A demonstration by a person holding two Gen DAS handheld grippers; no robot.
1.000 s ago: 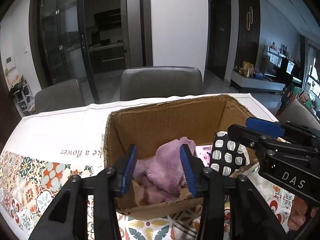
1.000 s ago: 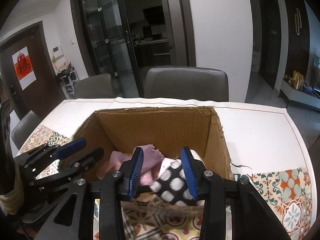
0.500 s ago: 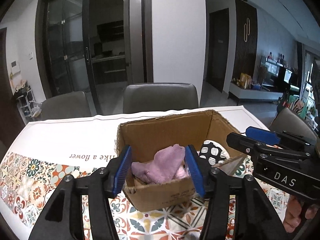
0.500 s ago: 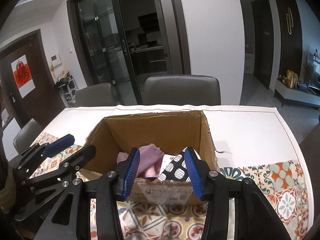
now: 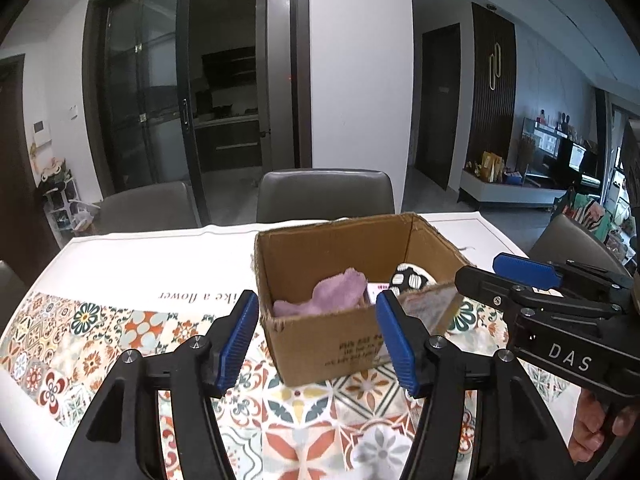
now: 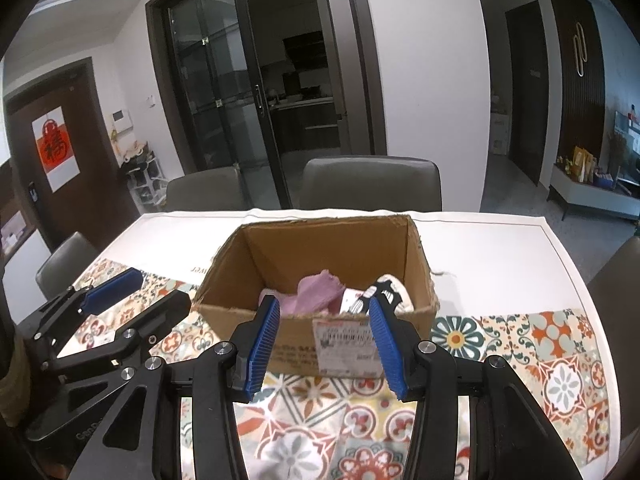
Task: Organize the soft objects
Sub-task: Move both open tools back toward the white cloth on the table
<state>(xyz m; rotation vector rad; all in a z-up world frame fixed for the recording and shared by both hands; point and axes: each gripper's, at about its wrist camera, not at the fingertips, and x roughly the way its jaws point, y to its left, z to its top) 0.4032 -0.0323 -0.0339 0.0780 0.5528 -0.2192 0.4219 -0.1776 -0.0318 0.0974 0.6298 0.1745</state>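
While both hang empty with jaws spread, the left claw point(image 5: 316, 338) and right claw point(image 6: 324, 336) sit side by side above the tabletop point(image 6: 520, 344). Just ahead of them stands the box point(image 6: 296, 344), holding a purple cloth point(image 5: 324, 298) and, to its right, a spotted cloth point(image 5: 412, 280).

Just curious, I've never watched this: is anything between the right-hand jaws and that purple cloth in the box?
Yes: the cardboard box's near wall stands between the open, empty right gripper and the purple cloth. The box top is open.
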